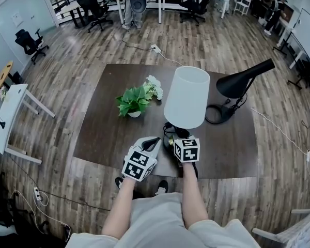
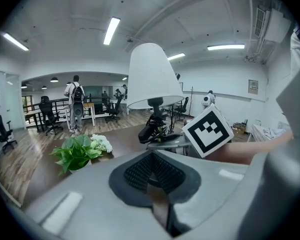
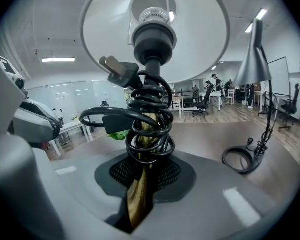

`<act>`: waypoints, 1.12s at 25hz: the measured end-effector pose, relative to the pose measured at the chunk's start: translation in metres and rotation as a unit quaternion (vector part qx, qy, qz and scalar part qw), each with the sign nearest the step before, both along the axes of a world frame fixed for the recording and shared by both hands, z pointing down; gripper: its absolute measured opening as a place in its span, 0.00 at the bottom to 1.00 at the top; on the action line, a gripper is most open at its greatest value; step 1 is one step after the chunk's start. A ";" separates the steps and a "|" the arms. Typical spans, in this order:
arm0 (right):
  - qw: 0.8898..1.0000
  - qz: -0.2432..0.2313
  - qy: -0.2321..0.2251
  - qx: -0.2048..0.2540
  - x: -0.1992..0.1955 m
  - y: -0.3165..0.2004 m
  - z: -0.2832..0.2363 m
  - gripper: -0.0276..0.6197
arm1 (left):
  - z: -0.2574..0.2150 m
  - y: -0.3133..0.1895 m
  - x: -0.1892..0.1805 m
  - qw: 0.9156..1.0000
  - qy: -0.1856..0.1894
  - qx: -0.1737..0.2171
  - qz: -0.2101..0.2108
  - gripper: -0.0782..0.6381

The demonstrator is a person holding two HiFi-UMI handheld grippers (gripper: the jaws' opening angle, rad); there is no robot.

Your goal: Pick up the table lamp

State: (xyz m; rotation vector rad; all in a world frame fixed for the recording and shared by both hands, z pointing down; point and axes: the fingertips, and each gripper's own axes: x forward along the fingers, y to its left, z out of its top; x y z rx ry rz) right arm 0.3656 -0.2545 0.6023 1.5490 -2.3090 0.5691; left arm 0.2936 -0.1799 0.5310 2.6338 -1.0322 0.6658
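The table lamp has a white shade (image 1: 187, 97) and a brass stem (image 3: 142, 184) wound with black cord (image 3: 147, 129). It is tilted and held above the dark table (image 1: 108, 133) near the front edge. My right gripper (image 1: 179, 139) is shut on the stem just below the cord coils, and the right gripper view looks up into the shade (image 3: 155, 34). My left gripper (image 1: 152, 144) hangs just left of it, shut with nothing between its jaws. In the left gripper view the lamp (image 2: 154, 76) and the right gripper's marker cube (image 2: 207, 130) are close ahead.
A potted green plant with white flowers (image 1: 137, 99) stands at the table's middle left. A black desk lamp (image 1: 243, 81) with its coiled cord (image 1: 214, 115) stands at the right. Office chairs and desks stand far back on the wooden floor, and a person (image 2: 74, 101) is there too.
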 end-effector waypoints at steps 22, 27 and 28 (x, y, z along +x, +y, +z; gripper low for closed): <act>1.000 0.003 0.015 0.000 -0.002 -0.003 0.004 0.19 | 0.002 -0.001 -0.013 1.000 -0.001 -0.001 -0.012 0.11; 1.000 -0.004 0.020 -0.003 -0.008 -0.002 0.005 0.19 | 0.002 -0.001 -0.019 1.000 -0.003 -0.002 -0.016 0.11; 1.000 -0.004 0.019 -0.003 -0.010 -0.002 0.004 0.19 | 0.002 -0.001 -0.021 1.000 -0.003 -0.002 -0.017 0.11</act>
